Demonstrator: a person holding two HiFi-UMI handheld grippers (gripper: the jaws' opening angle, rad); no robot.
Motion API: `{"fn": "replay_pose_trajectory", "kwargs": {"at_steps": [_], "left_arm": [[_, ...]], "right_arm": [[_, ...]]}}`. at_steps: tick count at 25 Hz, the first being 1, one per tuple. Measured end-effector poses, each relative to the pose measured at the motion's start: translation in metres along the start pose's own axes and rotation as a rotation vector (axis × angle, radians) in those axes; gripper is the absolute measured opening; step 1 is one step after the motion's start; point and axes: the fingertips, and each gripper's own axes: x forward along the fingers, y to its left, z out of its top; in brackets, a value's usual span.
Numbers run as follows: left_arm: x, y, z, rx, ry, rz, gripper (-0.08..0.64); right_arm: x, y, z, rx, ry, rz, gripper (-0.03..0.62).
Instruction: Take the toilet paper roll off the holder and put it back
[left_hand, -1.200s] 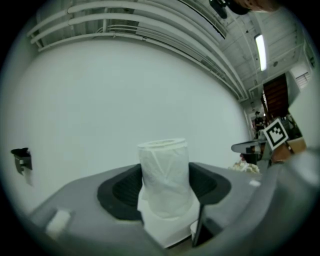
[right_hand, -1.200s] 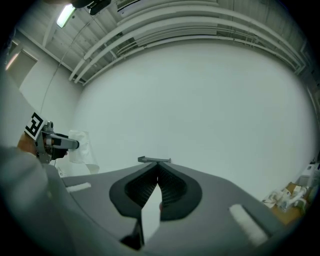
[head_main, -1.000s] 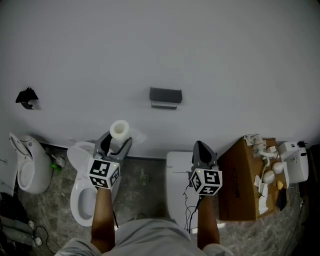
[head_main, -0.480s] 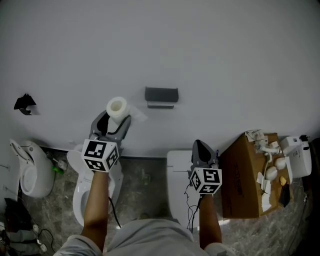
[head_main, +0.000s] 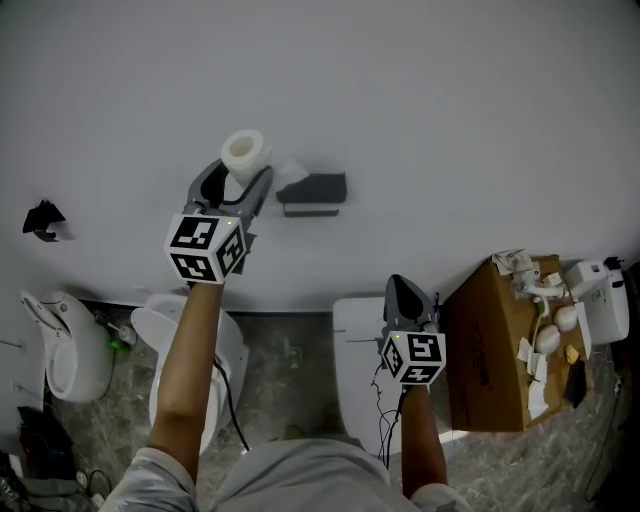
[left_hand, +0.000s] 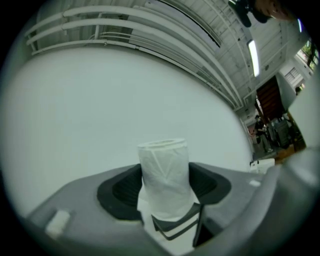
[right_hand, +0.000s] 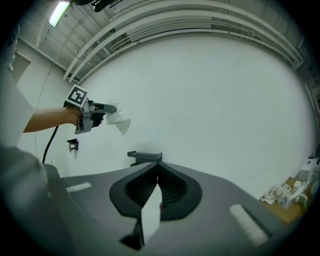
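The white toilet paper roll (head_main: 245, 152), clamped upright between the jaws of the left gripper (head_main: 236, 178), has been raised from toilet height to just left of the dark grey wall-mounted holder (head_main: 312, 190). Re-hanging is judged to be next. The right gripper (head_main: 404, 300) is held low, closed and empty.

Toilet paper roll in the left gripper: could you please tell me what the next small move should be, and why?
Probably shift the roll slightly right and down in the head view, toward the holder: the left gripper grips it just up-left of that holder, which carries no roll.
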Motion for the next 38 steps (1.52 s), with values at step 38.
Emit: {"fn": "replay_pose_trajectory", "kwargs": {"at_steps": [38], "left_arm": [[0.154,-0.017,-0.169,-0.038,0.273,-0.059,0.285]], "right_arm": [[0.049,-0.075,-0.056,0.025,0.126,-0.046,0.002]]}}
